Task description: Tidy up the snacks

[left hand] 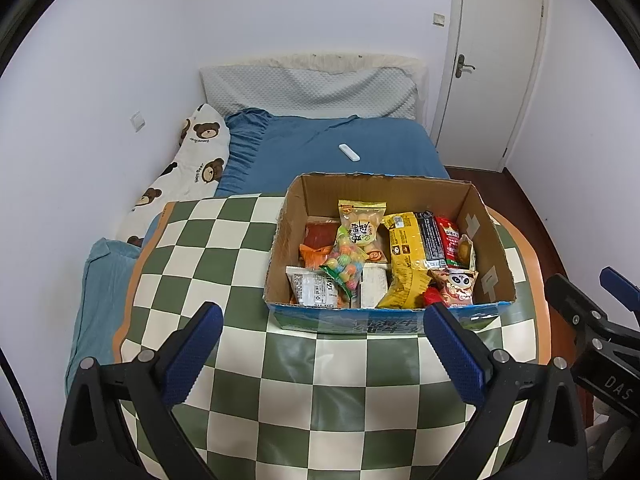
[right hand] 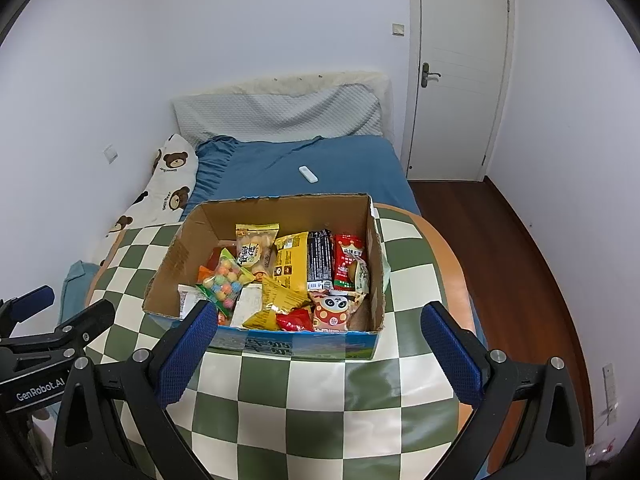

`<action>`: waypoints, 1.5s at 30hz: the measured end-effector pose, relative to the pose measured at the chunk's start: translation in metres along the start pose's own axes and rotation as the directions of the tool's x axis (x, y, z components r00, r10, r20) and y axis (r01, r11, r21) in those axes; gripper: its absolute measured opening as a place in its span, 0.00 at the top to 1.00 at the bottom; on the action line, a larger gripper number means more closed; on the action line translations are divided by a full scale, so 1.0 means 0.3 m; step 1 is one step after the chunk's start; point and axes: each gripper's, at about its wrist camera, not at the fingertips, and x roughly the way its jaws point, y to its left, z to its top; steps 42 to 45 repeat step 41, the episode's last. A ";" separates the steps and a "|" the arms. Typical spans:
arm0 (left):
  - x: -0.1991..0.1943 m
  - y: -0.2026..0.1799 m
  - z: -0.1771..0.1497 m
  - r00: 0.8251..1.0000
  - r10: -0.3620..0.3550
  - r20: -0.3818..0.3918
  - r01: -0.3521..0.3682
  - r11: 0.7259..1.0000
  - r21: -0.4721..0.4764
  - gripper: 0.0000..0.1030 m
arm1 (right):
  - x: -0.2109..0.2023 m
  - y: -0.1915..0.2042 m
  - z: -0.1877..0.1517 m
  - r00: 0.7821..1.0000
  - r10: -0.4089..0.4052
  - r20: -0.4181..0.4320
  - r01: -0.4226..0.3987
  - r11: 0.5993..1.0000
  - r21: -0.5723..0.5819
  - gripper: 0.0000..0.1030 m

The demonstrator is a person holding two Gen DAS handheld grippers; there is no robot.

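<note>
Both grippers, left gripper (left hand: 323,322) and right gripper (right hand: 319,320), hang released and empty near the cardboard box (left hand: 490,256) stuffed with snacks (left hand: 362,256) on the checkered table (left hand: 224,240).

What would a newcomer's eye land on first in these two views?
The open cardboard box crammed with bright snack packets, sitting on the green-and-cream checkered table, draws the eye first; a clear bag of coloured candy balls lies on top. In front, both grippers, left and right, are open and empty. Behind the table a blue bed carries a small white remote.
</note>
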 end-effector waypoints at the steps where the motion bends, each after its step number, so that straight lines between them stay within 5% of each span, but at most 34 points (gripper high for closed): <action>1: -0.004 0.001 0.000 1.000 0.001 0.001 -0.001 1.000 0.000 0.00 | -0.002 0.001 0.000 1.000 0.000 0.002 0.000 1.000 -0.002 0.00; 45: -0.045 -0.010 0.014 1.000 -0.002 0.011 0.002 1.000 -0.009 0.00 | -0.015 0.001 0.016 1.000 0.016 0.011 -0.015 1.000 -0.016 0.00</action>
